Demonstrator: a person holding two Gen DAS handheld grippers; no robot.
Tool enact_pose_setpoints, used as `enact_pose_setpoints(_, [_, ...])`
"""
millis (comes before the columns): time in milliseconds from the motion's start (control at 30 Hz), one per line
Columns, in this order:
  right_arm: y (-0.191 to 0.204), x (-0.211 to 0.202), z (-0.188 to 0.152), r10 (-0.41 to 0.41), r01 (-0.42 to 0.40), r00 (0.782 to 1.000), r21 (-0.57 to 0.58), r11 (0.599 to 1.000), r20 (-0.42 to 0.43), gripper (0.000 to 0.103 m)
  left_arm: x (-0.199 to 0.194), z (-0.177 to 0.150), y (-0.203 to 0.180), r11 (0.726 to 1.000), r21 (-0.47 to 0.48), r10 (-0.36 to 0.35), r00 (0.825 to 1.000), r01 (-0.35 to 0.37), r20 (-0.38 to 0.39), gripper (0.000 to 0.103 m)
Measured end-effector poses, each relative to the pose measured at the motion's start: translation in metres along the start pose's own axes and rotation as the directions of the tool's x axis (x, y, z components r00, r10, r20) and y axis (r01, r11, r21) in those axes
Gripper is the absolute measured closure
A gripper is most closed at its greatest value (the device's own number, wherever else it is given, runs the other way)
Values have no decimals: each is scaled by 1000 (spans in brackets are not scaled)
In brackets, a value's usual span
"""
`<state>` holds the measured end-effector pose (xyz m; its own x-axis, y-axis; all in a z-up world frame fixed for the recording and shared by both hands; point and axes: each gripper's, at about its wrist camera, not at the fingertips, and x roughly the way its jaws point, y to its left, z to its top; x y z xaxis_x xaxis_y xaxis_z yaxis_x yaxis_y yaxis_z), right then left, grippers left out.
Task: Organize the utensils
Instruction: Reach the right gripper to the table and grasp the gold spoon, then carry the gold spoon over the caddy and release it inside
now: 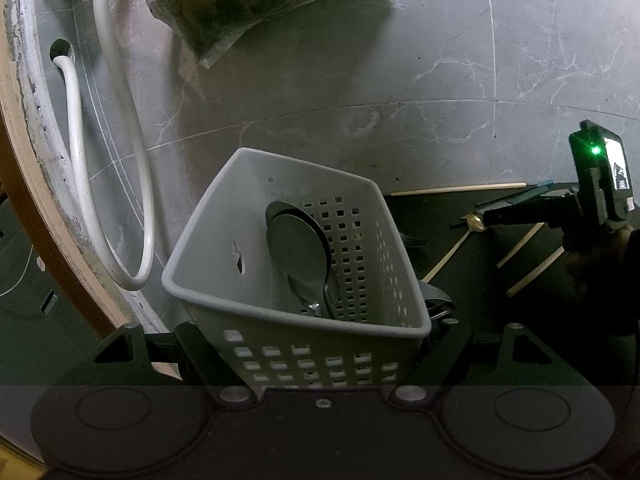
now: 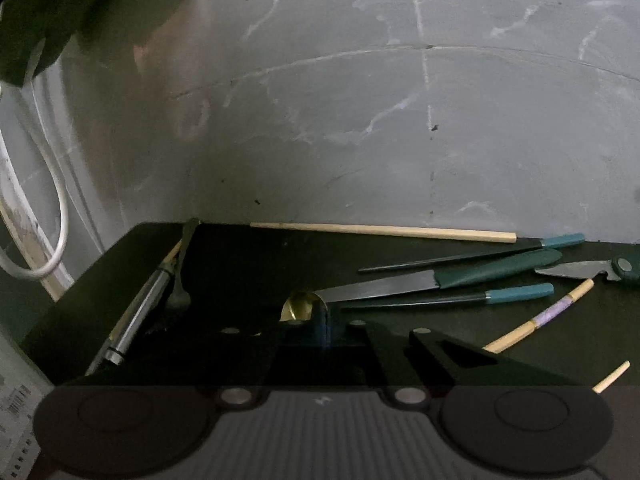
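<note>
Left gripper (image 1: 316,344): fingers (image 1: 192,344) stand on either side of a grey perforated utensil basket (image 1: 224,264) and pinch its lower wall. The basket is tilted, open mouth toward the camera. Inside it, just ahead of the fingers, lie 2 or more steel spoons (image 1: 298,252), bowls up, stacked against the perforated far wall.

Right gripper (image 2: 325,326): fingers pressed together, with the gold spoon (image 2: 298,304) at their tips. Its bowl shows just beyond and left of the tips; whether the neck is actually clamped cannot be told, the fingers hide it. From the left wrist view the same spoon (image 1: 474,220) lies at the tip of the right gripper (image 1: 486,218), handle trailing toward the basket.

On the dark tabletop (image 2: 248,264), ahead and right of the right fingers: a knife with a green handle (image 2: 440,278), 2 black chopsticks with teal ends (image 2: 516,294), a pale wooden chopstick (image 2: 384,231) along the far edge, scissors (image 2: 580,270) at the far right. Left of the fingers: a steel-handled utensil (image 2: 136,316) and a fork (image 2: 180,280).

Grey marble wall (image 1: 400,60) behind; white hoses (image 1: 120,128) left of the basket.
</note>
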<state>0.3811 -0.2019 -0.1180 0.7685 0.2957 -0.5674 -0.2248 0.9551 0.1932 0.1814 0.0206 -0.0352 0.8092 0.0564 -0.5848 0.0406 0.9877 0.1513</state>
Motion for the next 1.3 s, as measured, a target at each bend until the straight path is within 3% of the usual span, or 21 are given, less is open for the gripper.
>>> enact_pose_setpoints(200, [-7, 1, 0, 31, -30, 999, 40, 999, -24, 102, 0, 0, 0, 1000, 2, 0, 1000, 0, 0, 22])
enact_pose_setpoints(233, [-9, 2, 0, 37, -35, 999, 62, 997, -33, 98, 0, 0, 0, 1000, 2, 0, 1000, 0, 0, 22])
enact_pose_setpoints(300, [-18, 3, 0, 80, -74, 996, 139, 988, -36, 79, 0, 0, 0, 1000, 1, 1, 1000, -1, 0, 22])
enact_pose_setpoints(333, [-22, 2, 1, 106, -100, 994, 167, 981, -27, 64, 0, 0, 0, 1000, 1, 1, 1000, -1, 0, 22])
enact_pose_setpoints(367, [-24, 3, 2, 117, -111, 993, 169, 979, -21, 61, 0, 0, 0, 1000, 1, 1, 1000, -1, 0, 22])
enact_pose_setpoints(600, [-14, 15, 10, 175, -177, 982, -23, 984, -65, 63, 0, 0, -1, 1000, 7, 5, 1000, -5, -7, 22])
enact_pose_setpoints(700, [-3, 20, 11, 165, -175, 984, -160, 971, -73, 78, 1, 0, -2, 1000, 10, 8, 1000, -8, -10, 22])
enact_pose_setpoints(733, [-1, 21, 11, 168, -178, 983, -181, 967, -71, 88, 1, 0, -2, 1000, 11, 10, 1000, -10, -11, 22])
enact_pose_setpoints(833, [3, 22, 9, 178, -187, 982, -213, 959, -62, 93, 0, 0, -2, 1000, 10, 15, 1000, -15, -14, 22])
enact_pose_setpoints(967, [3, 18, 8, 188, -193, 981, -213, 958, -45, 99, 0, 0, -3, 1000, 10, 18, 1000, -18, -15, 22])
enact_pose_setpoints(1300, [-6, -1, 9, 244, -246, 969, -116, 962, -26, 102, 0, 0, -3, 1000, 9, 19, 1000, -19, -13, 22])
